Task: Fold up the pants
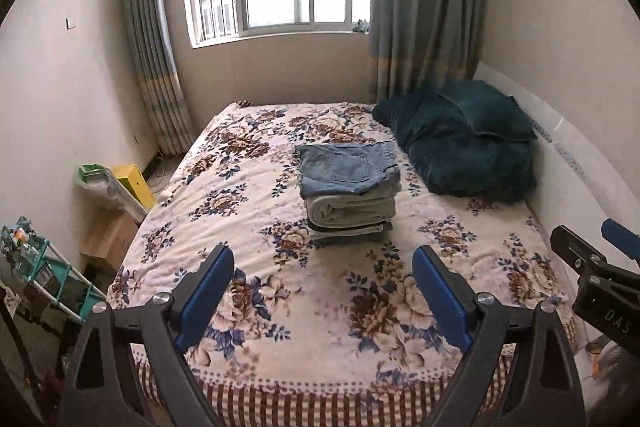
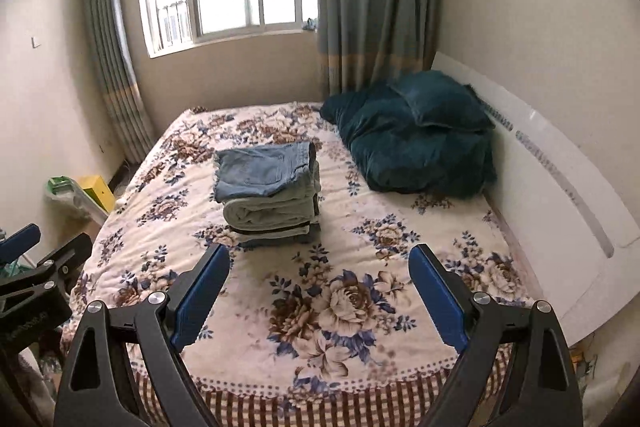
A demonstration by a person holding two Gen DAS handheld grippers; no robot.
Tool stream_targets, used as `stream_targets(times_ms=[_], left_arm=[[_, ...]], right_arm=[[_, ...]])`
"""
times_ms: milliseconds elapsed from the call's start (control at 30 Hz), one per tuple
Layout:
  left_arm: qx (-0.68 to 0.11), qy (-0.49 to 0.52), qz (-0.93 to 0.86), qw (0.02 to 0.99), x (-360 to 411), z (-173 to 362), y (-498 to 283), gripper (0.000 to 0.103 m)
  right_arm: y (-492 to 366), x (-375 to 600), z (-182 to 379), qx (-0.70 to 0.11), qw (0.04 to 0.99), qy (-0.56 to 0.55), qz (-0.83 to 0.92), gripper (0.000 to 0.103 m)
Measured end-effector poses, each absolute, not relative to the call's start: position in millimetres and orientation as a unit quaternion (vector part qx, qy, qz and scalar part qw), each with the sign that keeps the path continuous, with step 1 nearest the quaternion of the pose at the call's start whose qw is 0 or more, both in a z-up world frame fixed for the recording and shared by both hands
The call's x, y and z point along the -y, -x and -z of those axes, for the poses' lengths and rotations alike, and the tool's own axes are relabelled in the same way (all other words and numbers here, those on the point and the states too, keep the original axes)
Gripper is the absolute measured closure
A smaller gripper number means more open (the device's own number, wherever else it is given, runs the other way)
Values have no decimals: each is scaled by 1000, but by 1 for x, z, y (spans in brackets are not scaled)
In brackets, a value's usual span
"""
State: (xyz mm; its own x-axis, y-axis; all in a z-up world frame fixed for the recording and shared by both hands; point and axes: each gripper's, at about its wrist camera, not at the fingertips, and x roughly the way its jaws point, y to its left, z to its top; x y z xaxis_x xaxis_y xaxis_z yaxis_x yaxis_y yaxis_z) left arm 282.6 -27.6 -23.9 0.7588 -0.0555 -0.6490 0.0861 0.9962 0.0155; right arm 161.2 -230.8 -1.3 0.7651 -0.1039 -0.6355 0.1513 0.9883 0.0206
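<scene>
A stack of folded pants (image 1: 349, 193) sits in the middle of the floral bed (image 1: 248, 227), blue denim on top, pale and dark pairs under it. It also shows in the right wrist view (image 2: 269, 197). My left gripper (image 1: 323, 291) is open and empty, held above the near part of the bed, short of the stack. My right gripper (image 2: 319, 289) is open and empty too, beside the left one. The right gripper shows at the right edge of the left wrist view (image 1: 596, 259). The left gripper shows at the left edge of the right wrist view (image 2: 36, 267).
A dark teal quilt and pillow (image 1: 464, 139) lie at the bed's far right against a white headboard (image 2: 560, 187). Left of the bed stand a yellow box (image 1: 134, 183), a cardboard box (image 1: 110, 239) and a teal rack (image 1: 52, 279). A window and curtains are behind.
</scene>
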Motion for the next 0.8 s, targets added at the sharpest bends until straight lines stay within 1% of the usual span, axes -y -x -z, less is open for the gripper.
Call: stream_targets(times_ms=[100, 233, 433, 800], left_arm=[[-335, -33, 33, 941, 32, 13, -253, 12], [-324, -24, 21, 946, 33, 5, -223, 12], [-312, -12, -5, 950, 37, -1, -191, 12], [-340, -1, -39, 940, 38, -8, -190, 12]], right_arm=[[-124, 231, -15, -322, 944, -38, 61, 10], [-87, 237, -33, -313, 948, -44, 45, 10], [-56, 247, -51, -300, 953, -35, 24, 10], [-71, 249, -58, -322, 947, -18, -4, 10]])
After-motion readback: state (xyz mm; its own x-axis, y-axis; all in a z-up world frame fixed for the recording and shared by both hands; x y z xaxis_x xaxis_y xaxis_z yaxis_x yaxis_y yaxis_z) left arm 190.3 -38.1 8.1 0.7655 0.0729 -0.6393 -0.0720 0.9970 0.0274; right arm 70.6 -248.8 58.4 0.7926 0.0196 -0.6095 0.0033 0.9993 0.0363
